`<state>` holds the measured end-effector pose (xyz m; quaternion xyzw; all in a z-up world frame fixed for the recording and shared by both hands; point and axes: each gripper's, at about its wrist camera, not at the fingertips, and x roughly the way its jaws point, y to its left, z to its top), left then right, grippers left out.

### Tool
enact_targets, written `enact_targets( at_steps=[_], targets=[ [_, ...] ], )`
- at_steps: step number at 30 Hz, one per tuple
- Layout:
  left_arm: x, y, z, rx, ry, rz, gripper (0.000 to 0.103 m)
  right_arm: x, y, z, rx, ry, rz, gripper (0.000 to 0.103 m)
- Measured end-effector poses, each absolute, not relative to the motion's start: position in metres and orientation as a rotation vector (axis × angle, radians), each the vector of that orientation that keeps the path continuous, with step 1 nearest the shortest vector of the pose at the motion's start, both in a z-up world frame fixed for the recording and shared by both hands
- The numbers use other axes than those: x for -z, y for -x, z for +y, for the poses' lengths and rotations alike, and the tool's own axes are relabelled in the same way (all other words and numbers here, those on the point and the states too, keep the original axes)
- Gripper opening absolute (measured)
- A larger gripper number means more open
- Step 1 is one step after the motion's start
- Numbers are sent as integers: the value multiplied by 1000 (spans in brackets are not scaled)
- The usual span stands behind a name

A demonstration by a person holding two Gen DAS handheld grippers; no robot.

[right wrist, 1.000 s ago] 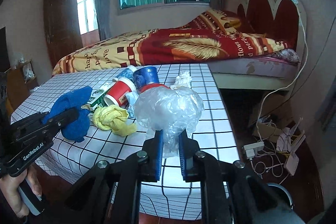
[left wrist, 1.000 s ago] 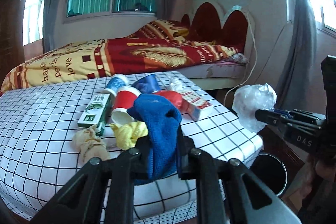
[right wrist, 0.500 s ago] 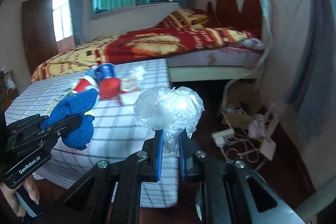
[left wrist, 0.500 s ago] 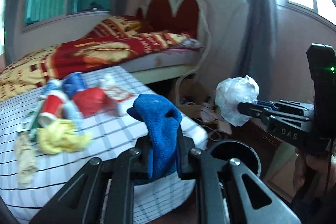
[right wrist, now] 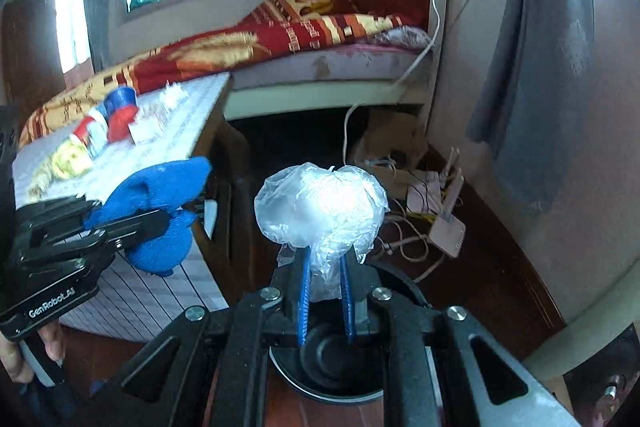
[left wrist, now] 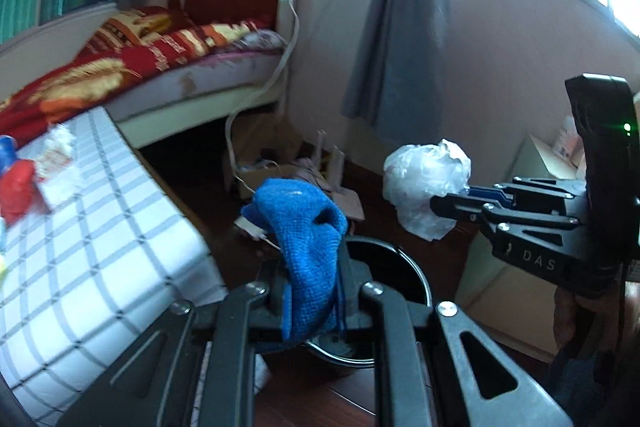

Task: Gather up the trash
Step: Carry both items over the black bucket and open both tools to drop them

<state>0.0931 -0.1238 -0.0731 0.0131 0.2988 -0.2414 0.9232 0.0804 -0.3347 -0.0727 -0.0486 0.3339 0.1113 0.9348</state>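
My left gripper (left wrist: 314, 297) is shut on a blue cloth (left wrist: 306, 231) that sticks up between its fingers. In the right wrist view the same left gripper (right wrist: 160, 217) holds the blue cloth (right wrist: 160, 199) at the left. My right gripper (right wrist: 325, 291) is shut on a crumpled clear plastic bag (right wrist: 322, 207); the left wrist view shows that right gripper (left wrist: 436, 205) and plastic bag (left wrist: 426, 183) at the right. A black round bin (left wrist: 394, 275) stands on the floor below both grippers, and this bin (right wrist: 332, 359) is partly hidden behind the right fingers.
A table with a white checked cloth (left wrist: 92, 251) stands at the left, with cups and other trash (right wrist: 108, 123) on it. Behind lie a bed (right wrist: 280, 39), a cardboard box with cables (right wrist: 416, 195) on the dark wood floor, and a grey curtain (left wrist: 400, 27).
Both grippers swung right and downward, away from the table top, and now point at the floor where the black bin is. Each keeps its hold, cloth and bag unchanged.
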Motion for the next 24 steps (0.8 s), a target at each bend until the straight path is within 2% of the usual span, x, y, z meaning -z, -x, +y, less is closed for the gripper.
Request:
enact_targets(
  at_steps=[10,12,14,15,16,18,19,24],
  targets=[
    [127,-115,-170,565,-47,747,17,147,-95,-373,-290,93,808,15],
    [138,-119,-176,612,-35,764,23,161,-102,-378,-302,90,813,15],
    [150,-126,-183,570,-52,815,63,175,-117,-384,-259,80,865,39],
    [151,-128,-181,550,-44,819,69,180,-122,-388,-231,69,886,76],
    [149,-126,-177,526,-30,817,74,182,-124,-392,-205,61,883,99],
    [145,-123,-170,479,-30,814,91,178,-131,-398,-167,46,886,102],
    [141,-120,-166,449,-36,798,103,175,-132,-399,-155,38,881,102],
    [121,-108,-151,337,-57,734,103,155,-130,-386,-96,75,833,103]
  ],
)
